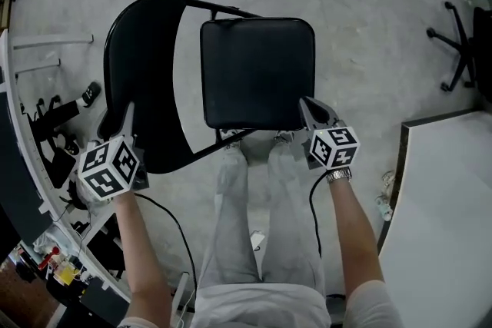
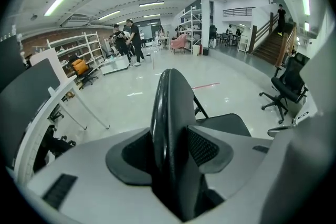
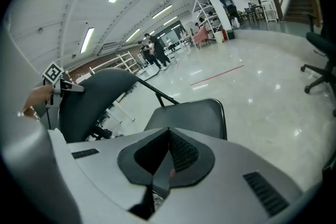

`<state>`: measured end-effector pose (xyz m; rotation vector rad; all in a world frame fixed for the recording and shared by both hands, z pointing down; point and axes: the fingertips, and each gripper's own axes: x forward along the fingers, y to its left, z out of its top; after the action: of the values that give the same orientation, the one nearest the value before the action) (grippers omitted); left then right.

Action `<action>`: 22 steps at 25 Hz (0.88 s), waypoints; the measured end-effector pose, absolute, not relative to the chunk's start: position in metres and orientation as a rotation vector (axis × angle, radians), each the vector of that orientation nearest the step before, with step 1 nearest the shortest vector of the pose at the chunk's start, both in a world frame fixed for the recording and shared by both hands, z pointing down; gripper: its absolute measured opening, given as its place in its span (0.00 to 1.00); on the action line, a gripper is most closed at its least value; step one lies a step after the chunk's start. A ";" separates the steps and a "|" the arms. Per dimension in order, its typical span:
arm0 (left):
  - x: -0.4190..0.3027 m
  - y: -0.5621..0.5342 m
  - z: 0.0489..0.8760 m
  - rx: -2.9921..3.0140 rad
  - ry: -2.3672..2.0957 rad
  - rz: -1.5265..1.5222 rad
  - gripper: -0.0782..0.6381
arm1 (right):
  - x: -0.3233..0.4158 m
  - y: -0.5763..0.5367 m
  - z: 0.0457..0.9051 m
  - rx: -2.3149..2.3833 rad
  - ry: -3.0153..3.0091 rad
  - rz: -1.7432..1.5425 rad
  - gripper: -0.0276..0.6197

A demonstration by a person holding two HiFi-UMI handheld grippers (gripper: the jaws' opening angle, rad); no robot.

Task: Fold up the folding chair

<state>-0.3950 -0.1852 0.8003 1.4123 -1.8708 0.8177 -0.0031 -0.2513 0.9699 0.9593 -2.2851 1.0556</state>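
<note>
On floor (image 1: 369, 27), chair (image 1: 257, 73), backrest (image 1: 142, 65) leftward, clamped in left hand-held gripper (image 1: 121, 119), right one (image 1: 314, 110) closed

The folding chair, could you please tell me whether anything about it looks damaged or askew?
Nothing stands out. The chair stands open and whole; the left tool is clamped on its backrest, the right tool shut near the front corner of the seat.

The folding chair (image 1: 257, 73) is black, the floor (image 1: 369, 27) glossy pale grey, the marker cubes (image 1: 109, 167) black-and-white squared, the trousers (image 1: 265, 226) grey.
</note>
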 end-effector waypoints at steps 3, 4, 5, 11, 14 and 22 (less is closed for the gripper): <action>-0.392 -0.183 0.802 1.405 -1.879 0.821 0.41 | 0.017 -0.260 1.005 0.913 -2.251 1.079 0.05; -0.392 -0.183 0.802 1.407 -1.878 0.820 0.41 | 0.021 -0.262 1.017 0.900 -2.246 1.101 0.05; -0.393 -0.183 0.800 1.408 -1.879 0.822 0.41 | 0.024 -0.264 1.028 0.891 -2.238 1.125 0.08; -0.391 -0.186 0.796 1.408 -1.903 0.839 0.41 | 0.049 -0.279 1.097 0.879 -2.144 1.254 0.40; -0.391 -0.188 0.798 1.406 -1.908 0.850 0.41 | 0.052 -0.277 1.126 0.830 -2.102 1.392 0.46; -0.391 -0.186 0.800 1.401 -1.901 0.848 0.41 | 0.051 -0.282 1.168 0.744 -2.023 1.760 0.55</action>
<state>-0.3906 -0.1861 0.7997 1.4010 -1.9015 0.8482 0.0514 -0.2817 1.1682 0.7439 -2.0233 1.7598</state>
